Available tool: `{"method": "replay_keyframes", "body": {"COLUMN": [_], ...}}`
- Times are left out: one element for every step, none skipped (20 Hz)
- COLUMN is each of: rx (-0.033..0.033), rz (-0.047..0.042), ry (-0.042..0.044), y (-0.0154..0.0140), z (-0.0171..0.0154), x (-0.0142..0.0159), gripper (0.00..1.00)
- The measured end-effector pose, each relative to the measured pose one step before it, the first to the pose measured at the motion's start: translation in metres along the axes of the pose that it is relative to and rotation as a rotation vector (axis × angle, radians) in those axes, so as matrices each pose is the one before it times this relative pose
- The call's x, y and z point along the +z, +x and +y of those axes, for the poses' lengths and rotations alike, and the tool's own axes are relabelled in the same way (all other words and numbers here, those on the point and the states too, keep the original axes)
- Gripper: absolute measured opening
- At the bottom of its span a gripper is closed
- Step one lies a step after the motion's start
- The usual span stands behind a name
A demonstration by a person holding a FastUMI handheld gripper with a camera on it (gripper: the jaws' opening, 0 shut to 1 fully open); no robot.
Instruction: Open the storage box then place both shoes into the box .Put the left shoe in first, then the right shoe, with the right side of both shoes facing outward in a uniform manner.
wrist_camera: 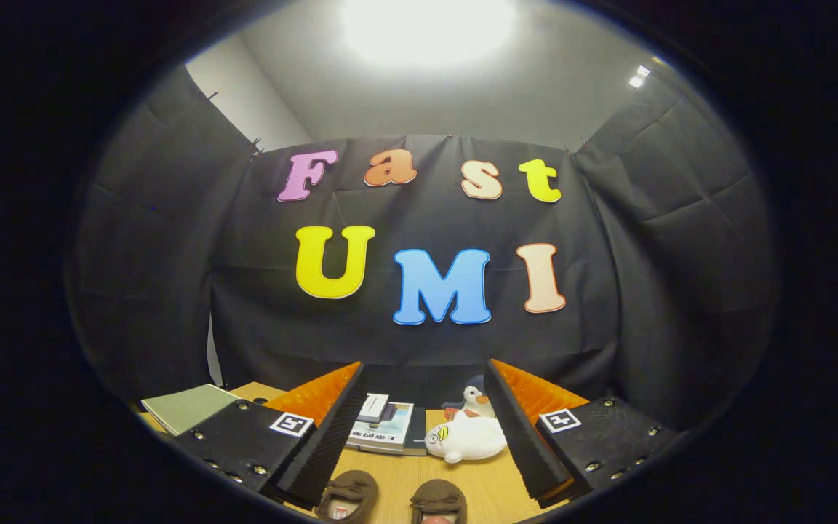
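Hovering with gripper (423, 429) spread and empty above two brown slippers (390, 498) at the frame's bottom centre, plush penguin (466, 429) and books (382, 429) beyond on wooden table (488, 484); box-opening step seemingly first, calling for finding the storage box.

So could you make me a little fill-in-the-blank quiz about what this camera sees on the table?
1. The gripper has its fingers spread ____, with nothing between them.
2. The two brown slipper-like shoes lie side by side on the ____ table.
3. The white plush duck lies in front of a plush ____ beyond the fingers.
4. The book lies beside the duck, with a small ____ box on top.

Missing words: open; wooden; penguin; white
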State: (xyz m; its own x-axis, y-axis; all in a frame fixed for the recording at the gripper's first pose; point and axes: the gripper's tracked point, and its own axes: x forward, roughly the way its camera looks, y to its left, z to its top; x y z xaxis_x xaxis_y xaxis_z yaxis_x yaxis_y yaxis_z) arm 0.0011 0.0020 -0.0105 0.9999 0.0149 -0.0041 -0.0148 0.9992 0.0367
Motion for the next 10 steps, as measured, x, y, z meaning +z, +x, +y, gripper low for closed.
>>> {"method": "replay_keyframes", "body": {"rx": [0.00438,0.00668,0.01135,0.01237,0.01056,0.01240,0.01426,0.01475,0.01534,0.01489], "rz": [0.00359,0.00737,0.00740,0.00851,0.01044,0.01409,0.01712,0.01815,0.01809,0.02000], "ry": [0.00464,0.00991,0.01759,0.02082,0.02070,0.02047,0.02214,0.02268,0.02278,0.02244], "y": [-0.00043,-0.00034,-0.00055,0.00017,0.00014,0.00043,0.00058,0.00023,0.00019,0.00102], "z": [0.00158,0.00163,0.00354,0.00462,0.00341,0.00467,0.00602,0.00620,0.00653,0.00656], "x": [-0.00123,-0.00222,-0.00269,-0.00294,-0.00407,-0.00516,-0.00726,-0.00599,-0.00756,-0.00782], "gripper": [0.98,0.98,0.98,0.98,0.98,0.98,0.98,0.98,0.98,0.98]}}
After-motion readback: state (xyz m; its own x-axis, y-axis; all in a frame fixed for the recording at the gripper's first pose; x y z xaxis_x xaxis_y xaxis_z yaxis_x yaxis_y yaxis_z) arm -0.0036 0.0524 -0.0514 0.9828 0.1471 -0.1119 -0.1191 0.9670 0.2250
